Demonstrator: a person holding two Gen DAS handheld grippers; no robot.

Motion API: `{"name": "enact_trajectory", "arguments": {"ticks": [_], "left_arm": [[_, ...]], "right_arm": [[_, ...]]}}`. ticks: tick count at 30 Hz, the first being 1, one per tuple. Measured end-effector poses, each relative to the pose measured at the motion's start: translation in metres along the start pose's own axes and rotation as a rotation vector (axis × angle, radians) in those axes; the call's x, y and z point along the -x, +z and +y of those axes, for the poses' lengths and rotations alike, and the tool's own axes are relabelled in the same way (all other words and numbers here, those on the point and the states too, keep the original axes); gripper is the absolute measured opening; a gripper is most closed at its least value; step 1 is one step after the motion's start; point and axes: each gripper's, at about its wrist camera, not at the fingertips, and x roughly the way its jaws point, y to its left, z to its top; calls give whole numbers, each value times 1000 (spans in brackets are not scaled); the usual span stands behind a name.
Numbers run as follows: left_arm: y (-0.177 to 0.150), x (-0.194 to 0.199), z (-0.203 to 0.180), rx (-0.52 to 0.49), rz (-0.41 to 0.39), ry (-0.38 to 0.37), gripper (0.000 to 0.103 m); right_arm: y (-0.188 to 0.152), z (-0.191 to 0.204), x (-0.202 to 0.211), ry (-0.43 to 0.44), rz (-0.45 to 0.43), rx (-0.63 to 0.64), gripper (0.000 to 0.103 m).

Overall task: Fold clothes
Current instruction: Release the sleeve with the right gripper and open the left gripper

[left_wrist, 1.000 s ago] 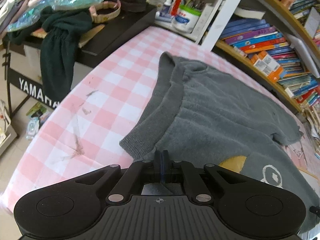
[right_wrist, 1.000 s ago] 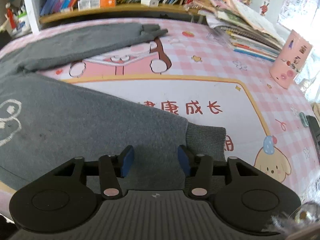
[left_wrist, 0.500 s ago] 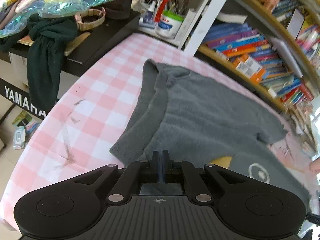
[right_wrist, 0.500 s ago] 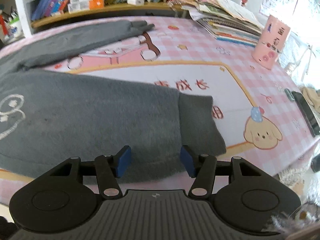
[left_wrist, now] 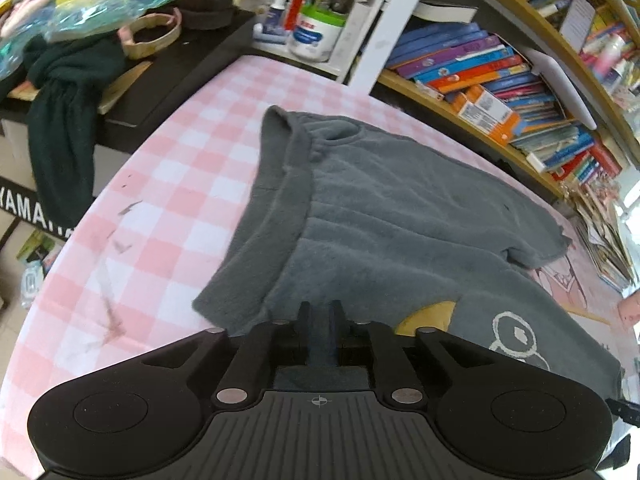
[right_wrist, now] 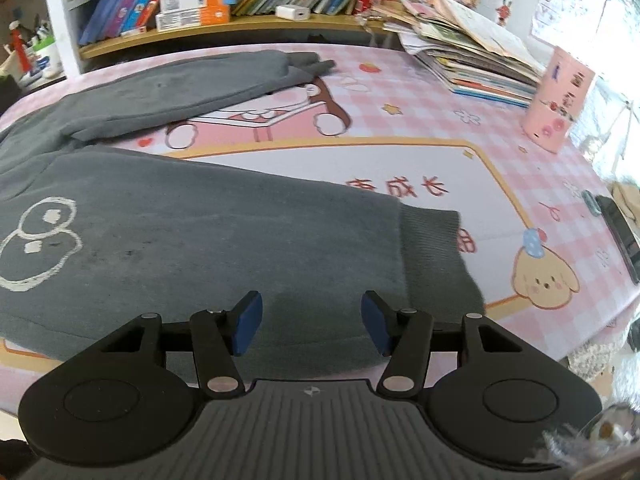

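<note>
— Since a second ago, the left gripper (left_wrist: 320,320) has stayed pinched on the grey trousers (left_wrist: 400,208), and the cloth by the waistband (left_wrist: 276,200) looks drawn up a little off the pink checked tablecloth (left_wrist: 168,200). See it?

— I do. Its jaws are nearly together with a fold of grey fabric caught between them. And the other one?

— The right gripper (right_wrist: 312,324) is spread wide, blue pads (right_wrist: 248,322) well apart, nothing between them. It hangs over the near leg, just beside the ribbed cuff (right_wrist: 432,248).

— Where do the trousers lie, then?

— Flat across the table. The far leg (right_wrist: 180,88) stretches toward the bookshelf (right_wrist: 240,28), the near leg (right_wrist: 240,232) lies over the cartoon mat (right_wrist: 360,160), with a white outline figure (right_wrist: 36,240) printed on it.

— Anything else on the table?

— A pink cup (right_wrist: 560,104) near a stack of papers (right_wrist: 472,64) at the far right corner. Off to the left, a dark green garment (left_wrist: 64,120) hangs from a black keyboard stand.
</note>
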Motion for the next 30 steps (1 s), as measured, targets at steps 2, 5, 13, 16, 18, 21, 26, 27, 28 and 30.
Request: {"name": "enact_trajectory", "arguments": {"ticks": [2,5,13,16,18,21,26,27,28,30], "left_arm": [[-1,0,-3,-14,0,-1,20],[-4,1,-4,-29,3,-5,24],[-4,3,-11,-39,-19,-9,55],[-3,6,-14,-47,-38,-1,68],[-3,6,-16,-51,-36,-1,68],[-4,7,-18,-53,-35,-4,70],[-6,7,-21,-66,-35,-7,71],[-6,7,-21,-69,-35,-8,71],[-7,8,-22,-71,-36,-8,71],[-8,8,-23,-77,-36,-9,72]], "right_arm": [[1,5,0,6,2,9,53],[1,9,0,11,6,17,54],[1,19,0,15,11,48,59],[3,23,1,21,10,65,63],[5,27,2,27,6,77,65],[6,32,4,40,-2,96,65],[9,37,7,52,-10,114,68],[10,38,7,54,-10,117,69],[10,38,8,55,-10,120,69],[10,40,8,58,-10,127,70]]}}
